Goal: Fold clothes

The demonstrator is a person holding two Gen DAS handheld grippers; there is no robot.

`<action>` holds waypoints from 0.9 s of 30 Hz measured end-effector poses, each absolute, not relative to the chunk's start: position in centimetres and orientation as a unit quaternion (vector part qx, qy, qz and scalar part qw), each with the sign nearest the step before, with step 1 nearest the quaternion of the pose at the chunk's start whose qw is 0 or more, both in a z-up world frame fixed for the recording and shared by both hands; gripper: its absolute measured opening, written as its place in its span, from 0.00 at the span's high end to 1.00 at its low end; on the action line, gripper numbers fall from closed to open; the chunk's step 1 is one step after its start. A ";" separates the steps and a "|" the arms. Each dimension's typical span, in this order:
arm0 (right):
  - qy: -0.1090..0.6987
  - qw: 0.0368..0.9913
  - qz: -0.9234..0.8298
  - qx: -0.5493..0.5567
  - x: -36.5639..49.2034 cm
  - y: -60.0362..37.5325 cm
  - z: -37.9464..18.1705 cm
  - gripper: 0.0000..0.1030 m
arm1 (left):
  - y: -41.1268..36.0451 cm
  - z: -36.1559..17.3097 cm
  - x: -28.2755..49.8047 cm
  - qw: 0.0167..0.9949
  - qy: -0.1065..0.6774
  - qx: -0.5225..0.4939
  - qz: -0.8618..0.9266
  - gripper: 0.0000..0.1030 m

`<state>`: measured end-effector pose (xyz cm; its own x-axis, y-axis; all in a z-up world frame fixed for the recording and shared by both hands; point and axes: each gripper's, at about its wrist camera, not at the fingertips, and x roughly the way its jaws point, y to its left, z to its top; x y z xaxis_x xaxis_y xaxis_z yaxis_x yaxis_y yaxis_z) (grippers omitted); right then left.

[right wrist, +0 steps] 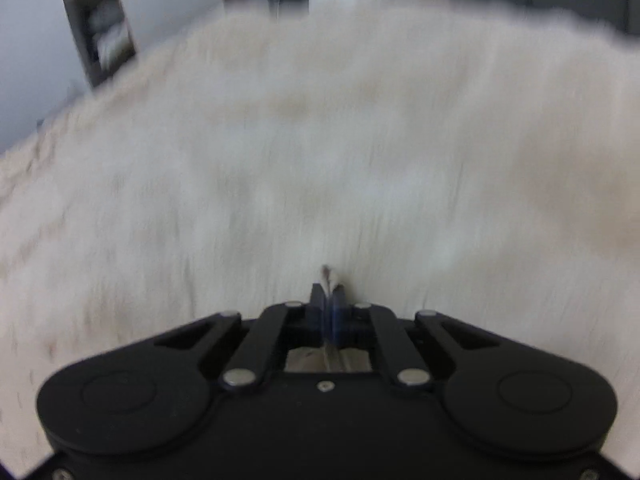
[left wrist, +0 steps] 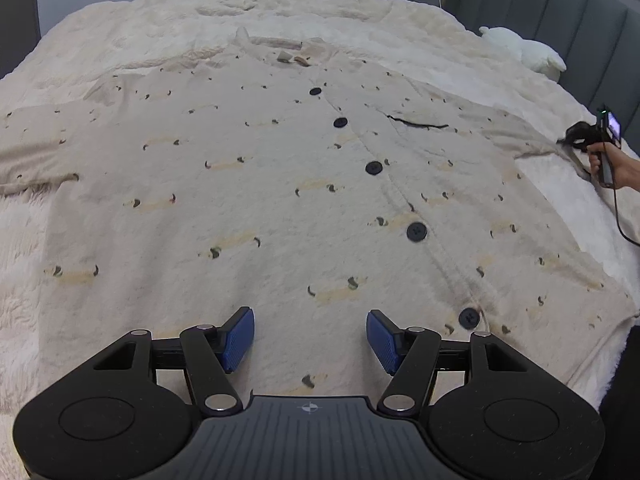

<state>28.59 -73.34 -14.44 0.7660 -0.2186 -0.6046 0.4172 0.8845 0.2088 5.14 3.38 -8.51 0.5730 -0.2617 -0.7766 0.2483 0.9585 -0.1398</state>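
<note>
Lying face up across the fluffy cream bed cover (left wrist: 120, 40), a cream button-up shirt (left wrist: 248, 184) with small dachshund prints is spreading flat, its dark buttons (left wrist: 373, 168) running down the middle. Hovering over the near hem, the left tool (left wrist: 310, 338) is keeping its blue pads (left wrist: 239, 338) apart with nothing between them. Farther right, a hand (left wrist: 612, 168) is holding the right tool (right wrist: 329, 294), whose jaws are pinching together on a thin fold of the shirt's sleeve edge.
</note>
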 end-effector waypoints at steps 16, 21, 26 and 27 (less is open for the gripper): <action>0.372 0.903 -0.101 0.192 20.3 -67.5 -11.0 0.38 | 6.2 -8.1 5.7 0.896 0.444 0.001 -0.001 0.30; 0.389 0.902 -0.013 0.186 13.4 -60.6 -9.9 0.22 | 7.5 -8.4 5.1 0.892 0.451 0.004 0.025 0.20; 0.424 0.882 0.072 0.194 7.9 -51.7 -11.1 0.21 | 8.3 -8.1 4.2 0.894 0.448 -0.006 0.024 0.18; 0.429 0.880 0.078 0.188 7.9 -50.2 -11.4 0.22 | 8.3 -8.0 4.1 0.894 0.447 -0.007 0.023 0.17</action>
